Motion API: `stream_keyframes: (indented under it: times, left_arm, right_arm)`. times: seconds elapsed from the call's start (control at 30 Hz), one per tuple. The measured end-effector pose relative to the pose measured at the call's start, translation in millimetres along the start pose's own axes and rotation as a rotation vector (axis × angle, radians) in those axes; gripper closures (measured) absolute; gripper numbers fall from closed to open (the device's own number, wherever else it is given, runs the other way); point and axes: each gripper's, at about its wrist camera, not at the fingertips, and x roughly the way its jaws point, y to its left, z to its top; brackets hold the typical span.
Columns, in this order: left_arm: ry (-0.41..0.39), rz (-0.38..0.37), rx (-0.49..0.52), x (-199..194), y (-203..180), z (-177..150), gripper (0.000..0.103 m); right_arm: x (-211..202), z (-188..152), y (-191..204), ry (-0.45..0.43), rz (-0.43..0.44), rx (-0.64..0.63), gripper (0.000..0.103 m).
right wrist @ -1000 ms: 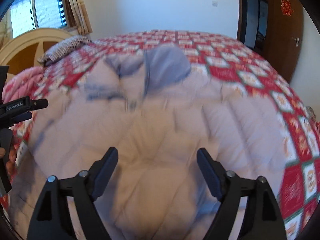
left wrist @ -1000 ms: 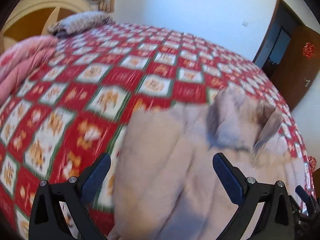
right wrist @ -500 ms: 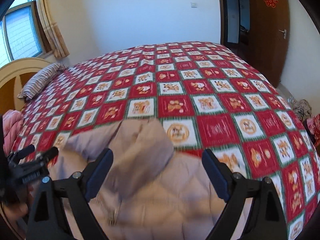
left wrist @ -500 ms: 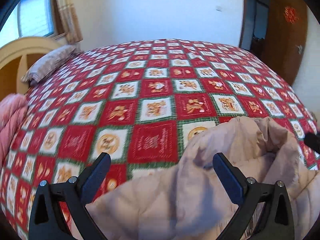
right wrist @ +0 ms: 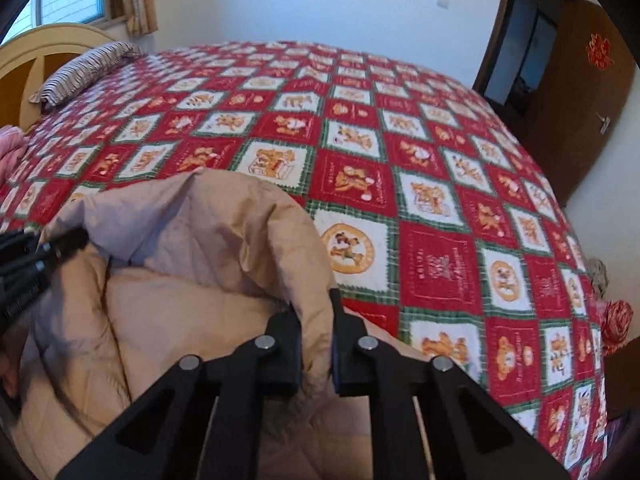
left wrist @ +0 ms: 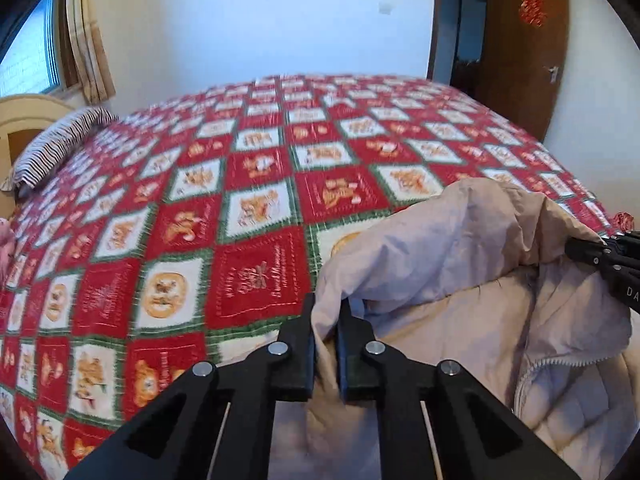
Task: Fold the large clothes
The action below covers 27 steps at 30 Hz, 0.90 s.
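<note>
early stage: left gripper (left wrist: 325,332) and right gripper (right wrist: 316,332) each clamped on a top edge of the beige coat (right wrist: 200,240), which sits bunched at near edge of the quilt (right wrist: 400,140), no fold made yet.

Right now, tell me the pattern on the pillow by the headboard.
The pillow has narrow dark and light stripes; the right wrist view shows it best.

Both grippers, left (left wrist: 325,322) and right (right wrist: 316,332), open half a second ago, now pinch jacket (left wrist: 448,248) edge, lifted off bed (left wrist: 256,184).
</note>
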Motion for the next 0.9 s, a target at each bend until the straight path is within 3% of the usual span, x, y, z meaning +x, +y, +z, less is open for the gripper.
stream_keyframes:
  times: [0.1,0.23,0.37,0.63,0.73,0.77,0.87,0.9]
  left_arm:
    - [-0.045,-0.018,-0.012,-27,8,-10,0.098]
    - [-0.042,-0.003,-0.032,-31,18,-35,0.100]
    - [0.025,0.007,-0.069,-8,26,-63,0.101]
    - [-0.008,0.014,-0.063,-20,22,-61,0.100]
    - [0.020,-0.023,-0.083,-33,26,-63,0.100]
    - [0.016,-0.027,-0.087,-39,27,-63,0.100]
    - [-0.023,-0.018,-0.110,-61,34,-59,0.098]
    - [-0.048,0.007,-0.122,-69,37,-56,0.092]
  right_arm:
    - [-22,-12,-7,-0.048,0.007,-0.022,0.094]
    - [-33,-36,-11,-0.084,-0.001,-0.062,0.095]
    - [-11,-59,-20,-0.039,-0.026,-0.055,0.096]
    - [13,-70,-21,0.009,-0.082,-0.053,0.096]
    - [10,-70,-28,0.008,-0.070,-0.029,0.084]
    - [8,-71,-30,0.006,-0.072,-0.024,0.073]
    - [-5,-75,-40,-0.010,-0.052,0.013,0.059]
    - [-9,-77,-43,-0.009,-0.053,0.020,0.054]
